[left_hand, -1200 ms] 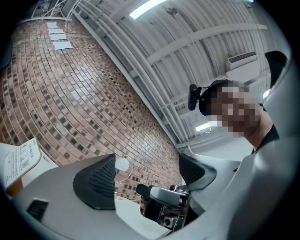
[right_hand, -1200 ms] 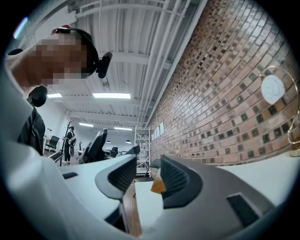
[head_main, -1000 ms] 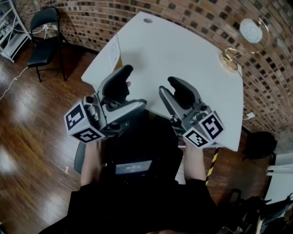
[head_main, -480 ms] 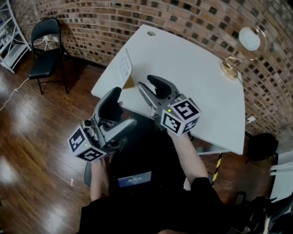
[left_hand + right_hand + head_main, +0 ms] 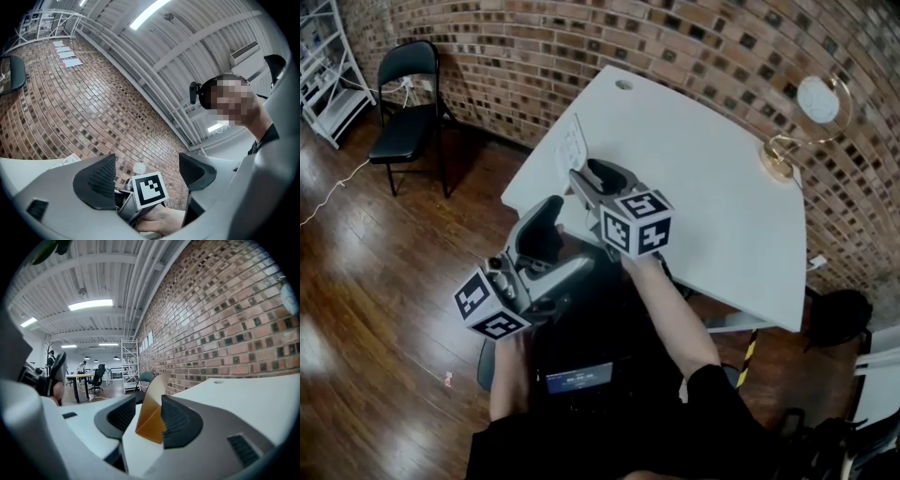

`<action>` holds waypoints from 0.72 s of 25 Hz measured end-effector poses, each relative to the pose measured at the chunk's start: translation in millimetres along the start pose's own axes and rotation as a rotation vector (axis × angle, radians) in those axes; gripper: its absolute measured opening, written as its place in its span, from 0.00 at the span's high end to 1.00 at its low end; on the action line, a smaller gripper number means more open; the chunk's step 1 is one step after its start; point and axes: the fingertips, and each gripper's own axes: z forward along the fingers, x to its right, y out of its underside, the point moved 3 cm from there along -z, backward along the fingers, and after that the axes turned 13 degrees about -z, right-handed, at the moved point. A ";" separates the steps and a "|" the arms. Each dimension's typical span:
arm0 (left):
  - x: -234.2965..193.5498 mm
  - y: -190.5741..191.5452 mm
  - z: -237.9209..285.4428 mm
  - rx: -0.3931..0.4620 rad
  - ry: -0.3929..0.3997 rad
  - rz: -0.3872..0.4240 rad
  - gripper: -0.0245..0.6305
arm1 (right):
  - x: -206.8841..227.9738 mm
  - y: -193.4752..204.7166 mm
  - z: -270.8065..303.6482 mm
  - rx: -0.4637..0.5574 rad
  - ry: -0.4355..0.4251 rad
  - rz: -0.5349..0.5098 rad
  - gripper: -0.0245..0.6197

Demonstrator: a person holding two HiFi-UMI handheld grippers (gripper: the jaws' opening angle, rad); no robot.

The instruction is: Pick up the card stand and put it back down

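Nearest, the left gripper (image 5: 555, 246) hangs off the table (image 5: 703, 169), jaws wide, empty. At the table's near-left edge the right gripper (image 5: 592, 178) pinches the card stand (image 5: 152, 416). Grasp looks made; next, a straight, gentle lift

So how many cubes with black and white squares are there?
2. One black-and-white marker cube is on the left gripper; the other on the right gripper, which grips the orange card stand.

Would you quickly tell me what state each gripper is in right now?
Left gripper: open, nothing between its jaws.
Right gripper: shut on the amber wedge-shaped card stand.
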 end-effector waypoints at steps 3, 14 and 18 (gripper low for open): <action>-2.5 2.7 0.9 -0.014 -0.014 0.003 0.33 | 3.9 5.8 9.7 -0.028 0.003 0.010 0.65; -2.7 11.3 7.0 -0.040 -0.018 -0.004 0.33 | 49.5 17.5 -15.4 -0.056 0.071 0.055 0.66; -3.2 13.2 9.3 -0.049 -0.018 -0.007 0.33 | 36.3 14.5 -9.5 -0.041 -0.034 0.024 0.66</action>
